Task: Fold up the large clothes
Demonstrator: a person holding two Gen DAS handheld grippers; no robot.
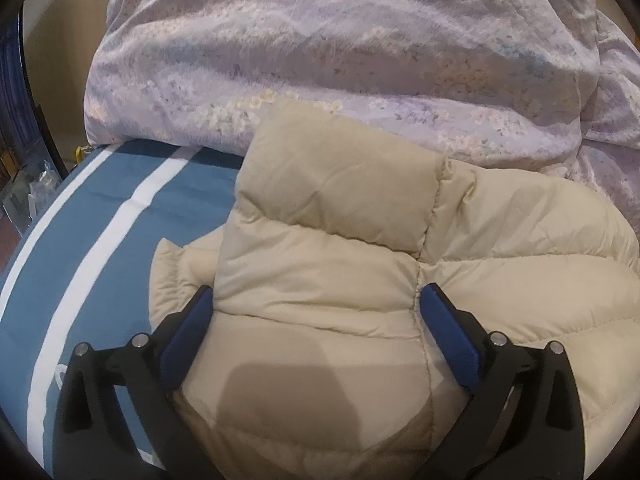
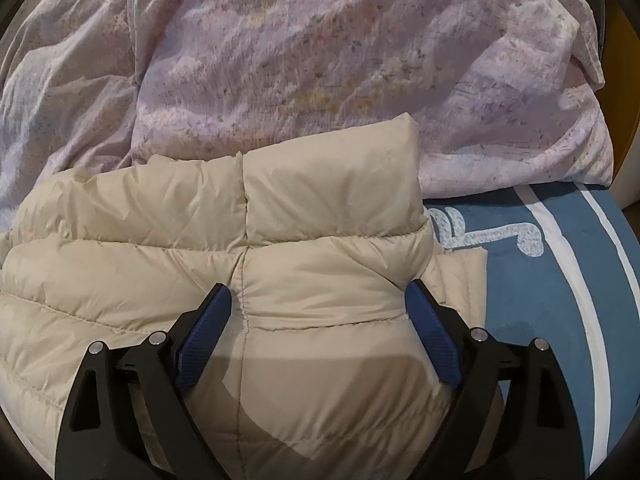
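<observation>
Two hand-held grippers [image 1: 314,308] [image 2: 318,304], one jacket [image 1: 480,248]

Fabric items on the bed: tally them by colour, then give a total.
Beige puffer jacket: 1
Lilac floral duvet: 1
Blue sheet with white stripes: 1
Total: 3

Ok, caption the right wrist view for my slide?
Open right tool over beige quilted puffer jacket on blue white-striped bedsheet.
</observation>
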